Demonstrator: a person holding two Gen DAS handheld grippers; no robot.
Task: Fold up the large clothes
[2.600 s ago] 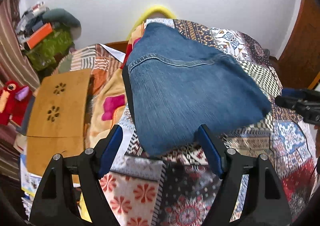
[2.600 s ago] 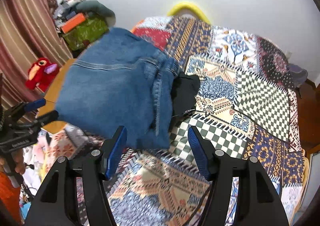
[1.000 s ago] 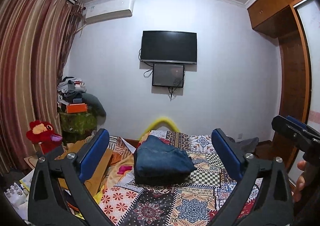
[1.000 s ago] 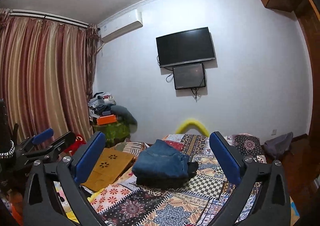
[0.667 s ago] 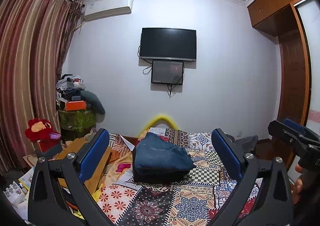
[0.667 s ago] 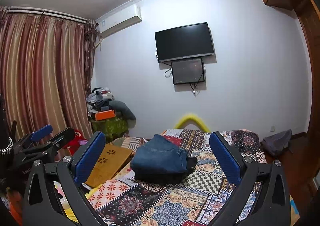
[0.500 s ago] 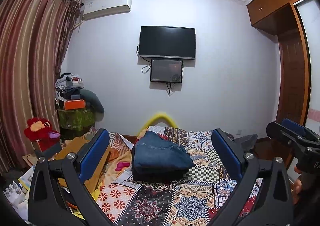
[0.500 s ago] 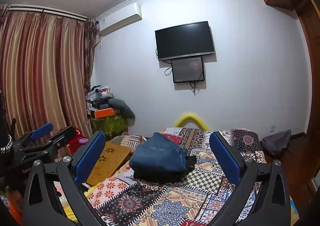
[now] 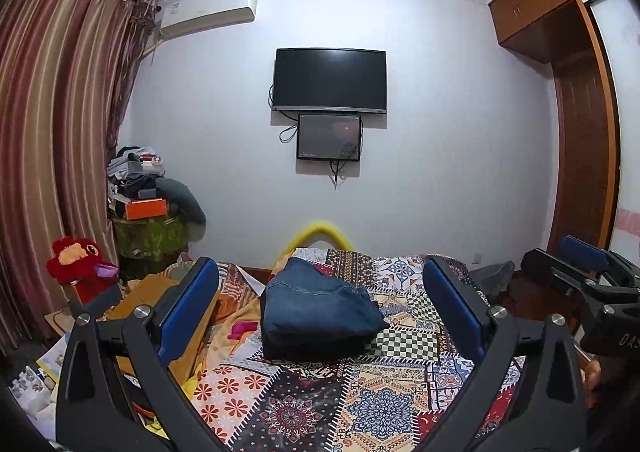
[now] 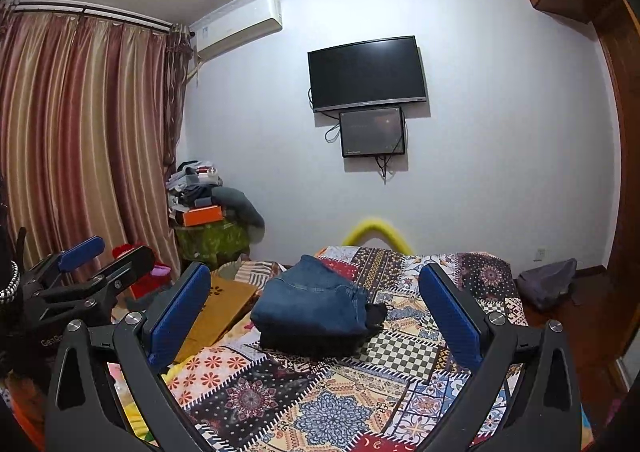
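Folded jeans [image 9: 316,306] are being shown lying on the patchwork bedspread [image 9: 372,408], atop a dark garment [image 10: 308,344], well apart from both tools. A grey bag [image 10: 548,284] on the floor is being shown clearly only by the right wrist view, while a red plush toy [image 9: 78,266] is being seen in full only by the left wrist view. The left gripper [image 9: 320,314] and the right gripper [image 10: 316,314] are being held spread wide, with nothing being gripped or touched.
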